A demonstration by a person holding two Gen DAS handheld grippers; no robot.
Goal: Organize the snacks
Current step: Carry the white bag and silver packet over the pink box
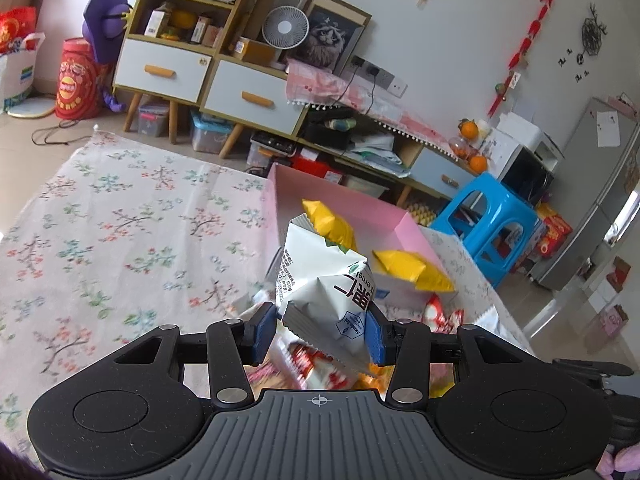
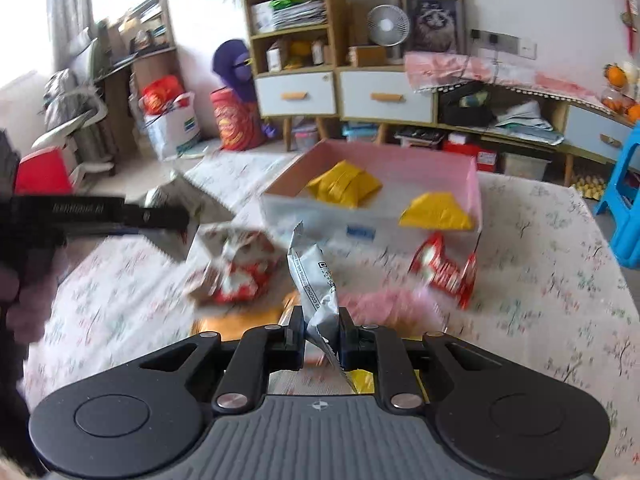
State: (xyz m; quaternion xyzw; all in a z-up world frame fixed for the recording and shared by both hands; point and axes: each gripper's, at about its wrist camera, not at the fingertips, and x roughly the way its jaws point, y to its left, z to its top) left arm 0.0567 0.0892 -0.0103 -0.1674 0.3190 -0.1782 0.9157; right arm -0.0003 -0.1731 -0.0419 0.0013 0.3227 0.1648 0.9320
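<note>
My left gripper [image 1: 322, 330] is shut on a white snack bag [image 1: 326, 284] and holds it above the table, just short of the pink box [image 1: 280, 200]. The box holds two yellow snack packs [image 1: 330, 222]. My right gripper [image 2: 319, 334] is shut on a silver-grey snack packet [image 2: 316, 280], lifted over the table before the same pink box [image 2: 472, 184], where the yellow packs [image 2: 344, 186] lie. Red-and-white snack bags [image 2: 444, 274] lie on the cloth in front of the box. The left gripper's body [image 2: 96, 212] shows at the left of the right wrist view.
A floral tablecloth [image 1: 120, 220] covers the table. A crumpled red-and-white bag [image 2: 236, 272] and an orange packet [image 2: 236, 318] lie near my right gripper. A blue plastic stool [image 1: 484, 224] stands beyond the table's right edge. Cabinets [image 1: 208, 80] line the wall behind.
</note>
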